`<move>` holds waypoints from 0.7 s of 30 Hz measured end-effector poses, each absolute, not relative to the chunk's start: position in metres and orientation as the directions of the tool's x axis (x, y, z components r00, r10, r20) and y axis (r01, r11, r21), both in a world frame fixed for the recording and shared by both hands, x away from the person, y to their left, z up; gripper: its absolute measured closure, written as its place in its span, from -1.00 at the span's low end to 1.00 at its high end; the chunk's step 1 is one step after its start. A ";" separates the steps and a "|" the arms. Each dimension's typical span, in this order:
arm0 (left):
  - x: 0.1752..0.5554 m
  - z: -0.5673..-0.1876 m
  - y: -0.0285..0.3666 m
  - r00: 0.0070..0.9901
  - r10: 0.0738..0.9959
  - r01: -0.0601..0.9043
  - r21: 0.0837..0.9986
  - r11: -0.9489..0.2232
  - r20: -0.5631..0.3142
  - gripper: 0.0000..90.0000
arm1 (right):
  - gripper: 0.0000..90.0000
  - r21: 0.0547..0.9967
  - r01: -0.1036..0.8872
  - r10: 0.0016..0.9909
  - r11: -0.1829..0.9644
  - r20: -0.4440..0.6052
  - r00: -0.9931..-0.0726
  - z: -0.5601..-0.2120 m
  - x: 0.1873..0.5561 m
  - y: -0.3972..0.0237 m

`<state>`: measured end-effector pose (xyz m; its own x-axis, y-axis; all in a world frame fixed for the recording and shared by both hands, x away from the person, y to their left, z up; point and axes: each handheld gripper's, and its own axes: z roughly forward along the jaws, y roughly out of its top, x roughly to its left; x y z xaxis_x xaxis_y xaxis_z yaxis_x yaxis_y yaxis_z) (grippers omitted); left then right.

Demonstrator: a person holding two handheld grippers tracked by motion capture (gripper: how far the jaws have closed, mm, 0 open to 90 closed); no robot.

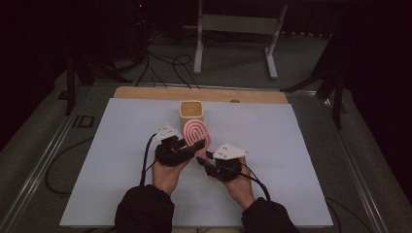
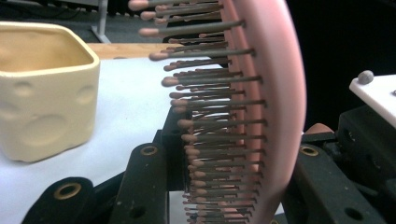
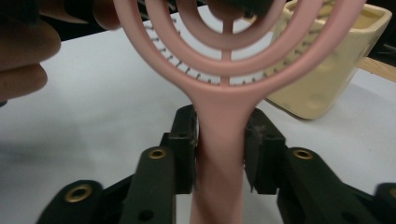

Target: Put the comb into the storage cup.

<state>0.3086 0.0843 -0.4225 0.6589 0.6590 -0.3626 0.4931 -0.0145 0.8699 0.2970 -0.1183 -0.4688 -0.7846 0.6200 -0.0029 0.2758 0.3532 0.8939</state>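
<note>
While the left gripper [image 1: 193, 145] is clamping the pink hairbrush [image 1: 196, 132] by its head, the right gripper's [image 1: 203, 160] jaws are holding its handle, near the cream cup [image 1: 191, 109] mid-desk.

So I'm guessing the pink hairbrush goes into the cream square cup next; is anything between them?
Nothing visible lies between the pink plastic hairbrush and the cream square ceramic cup; the cup's mouth looks open and empty. Both grippers grip the brush.
</note>
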 end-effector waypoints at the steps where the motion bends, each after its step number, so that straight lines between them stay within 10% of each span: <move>1: 0.309 -0.421 0.087 0.658 0.657 0.490 0.871 -0.004 -0.368 0.44 | 0.40 0.894 0.275 0.618 0.355 -0.003 -0.786 -0.470 0.298 -0.118; 14: 0.312 -0.416 0.097 0.643 0.667 0.480 0.876 0.032 -0.376 0.44 | -0.11 0.900 0.284 0.606 0.330 0.029 -0.795 -0.468 0.299 -0.119; 21: 0.314 -0.415 0.100 0.635 0.677 0.477 0.878 0.035 -0.372 0.44 | -0.71 0.899 0.301 0.626 0.319 0.039 -0.779 -0.465 0.301 -0.121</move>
